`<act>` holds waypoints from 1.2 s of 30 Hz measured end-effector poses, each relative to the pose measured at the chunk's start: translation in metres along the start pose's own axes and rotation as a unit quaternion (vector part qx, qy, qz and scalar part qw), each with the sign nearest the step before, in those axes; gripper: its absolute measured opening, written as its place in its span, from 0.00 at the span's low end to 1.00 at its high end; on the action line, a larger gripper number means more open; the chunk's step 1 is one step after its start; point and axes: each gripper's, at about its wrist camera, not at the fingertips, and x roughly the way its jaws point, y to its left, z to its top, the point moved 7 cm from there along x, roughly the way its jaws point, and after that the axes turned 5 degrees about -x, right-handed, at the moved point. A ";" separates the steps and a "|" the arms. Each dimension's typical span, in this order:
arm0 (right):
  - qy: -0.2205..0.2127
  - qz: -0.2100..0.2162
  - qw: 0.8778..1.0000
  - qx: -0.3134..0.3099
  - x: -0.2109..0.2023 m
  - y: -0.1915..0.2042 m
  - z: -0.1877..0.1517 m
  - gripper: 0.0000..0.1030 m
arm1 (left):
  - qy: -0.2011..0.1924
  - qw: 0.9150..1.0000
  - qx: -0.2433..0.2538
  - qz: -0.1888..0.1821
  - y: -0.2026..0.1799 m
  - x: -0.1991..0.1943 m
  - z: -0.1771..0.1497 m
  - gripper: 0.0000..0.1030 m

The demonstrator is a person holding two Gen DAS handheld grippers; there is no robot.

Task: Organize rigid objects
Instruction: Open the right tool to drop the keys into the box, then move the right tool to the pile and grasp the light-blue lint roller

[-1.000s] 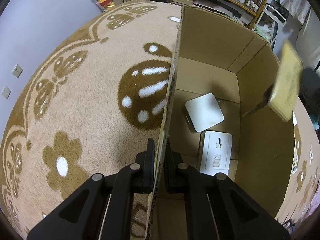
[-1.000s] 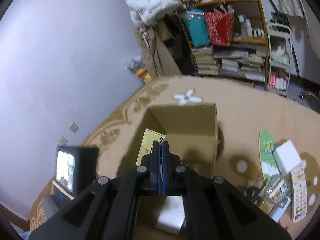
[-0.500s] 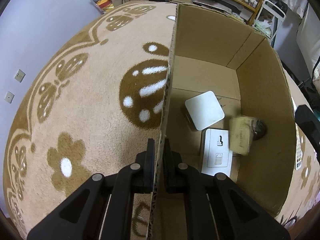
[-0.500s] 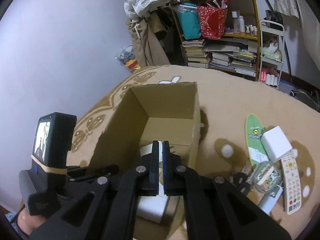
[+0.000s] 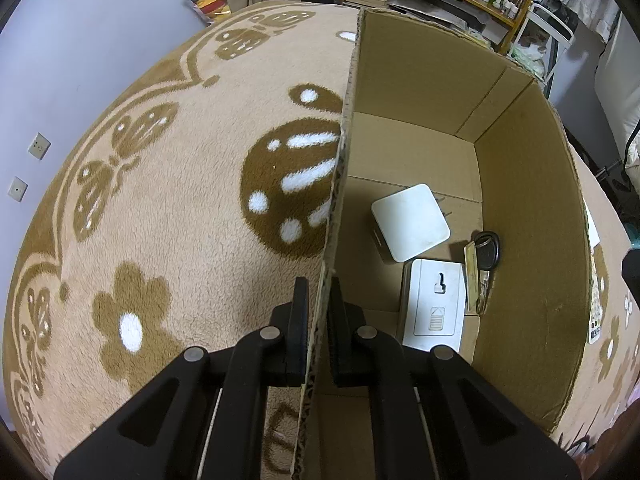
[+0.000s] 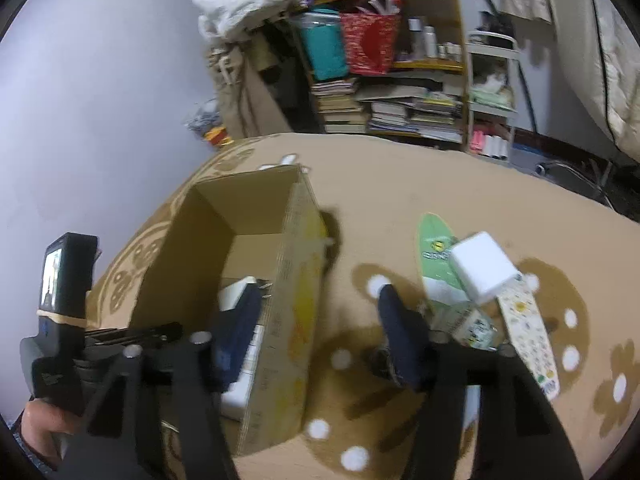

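A tan rug point(image 5: 168, 208) with brown butterfly and flower shapes covers the floor. On it stands an open cardboard box point(image 5: 528, 208), upright. The left gripper point(image 5: 318, 308) has its fingers pinching the box's near wall, one finger outside, one inside. In the box lie a white square adapter point(image 5: 410, 222), a flat white device point(image 5: 436, 302) just beside it, and a key point(image 5: 486, 252) with a tan tag point(image 5: 472, 276) next to both, near the right wall.

The right gripper point(image 6: 320, 336) hangs over the box's right wall; its fingers have just been spreading and stand wide with nothing pressed between them. To the right of the box, on the rug, lie a green board point(image 6: 434, 256), a white cube point(image 6: 484, 268) resting on it, a remote point(image 6: 528, 328) and a small packet point(image 6: 468, 326), close together. A hand point(image 6: 40, 424) holds the left gripper's handle.
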 end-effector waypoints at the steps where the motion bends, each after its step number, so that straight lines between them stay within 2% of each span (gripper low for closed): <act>1: 0.004 -0.006 1.000 0.005 0.001 -0.005 -0.002 0.75 | 0.000 1.000 0.000 0.000 0.000 0.000 0.000 0.08; 5: 0.023 -0.021 0.999 0.016 0.005 -0.021 -0.012 0.85 | 0.001 1.000 -0.003 -0.003 0.001 0.000 0.000 0.08; 7: 0.031 -0.038 0.999 0.017 0.006 -0.030 -0.018 0.96 | 0.002 1.000 -0.004 -0.004 0.002 0.001 0.001 0.08; 9: 0.035 -0.049 0.998 0.020 0.006 -0.036 -0.024 1.00 | 0.002 1.000 -0.003 -0.003 0.002 0.001 0.000 0.08; 13: 0.043 -0.077 0.996 0.022 0.006 -0.050 -0.037 1.00 | 0.002 1.000 -0.004 -0.004 0.002 0.000 0.000 0.08; 19: 0.065 -0.094 0.993 0.035 0.014 -0.067 -0.060 1.00 | 0.001 1.000 -0.002 -0.002 0.001 0.000 0.000 0.08; 27: 0.095 -0.090 0.990 0.046 0.022 -0.074 -0.085 1.00 | 0.001 1.000 -0.003 -0.004 0.001 0.001 -0.001 0.08; 32: 0.098 -0.105 0.988 0.051 0.024 -0.081 -0.095 1.00 | 0.002 1.000 -0.010 -0.010 0.002 0.001 -0.001 0.08; 33: 0.100 -0.102 0.988 0.055 0.025 -0.082 -0.097 0.97 | 0.002 1.000 -0.009 -0.009 0.002 0.001 -0.001 0.08; 34: 0.103 -0.096 0.988 0.059 0.027 -0.082 -0.099 0.87 | 0.002 1.000 -0.007 -0.008 0.002 0.001 -0.001 0.08; 36: 0.115 -0.085 0.987 0.069 0.031 -0.084 -0.104 0.80 | 0.002 1.000 -0.007 -0.007 0.002 0.001 -0.001 0.08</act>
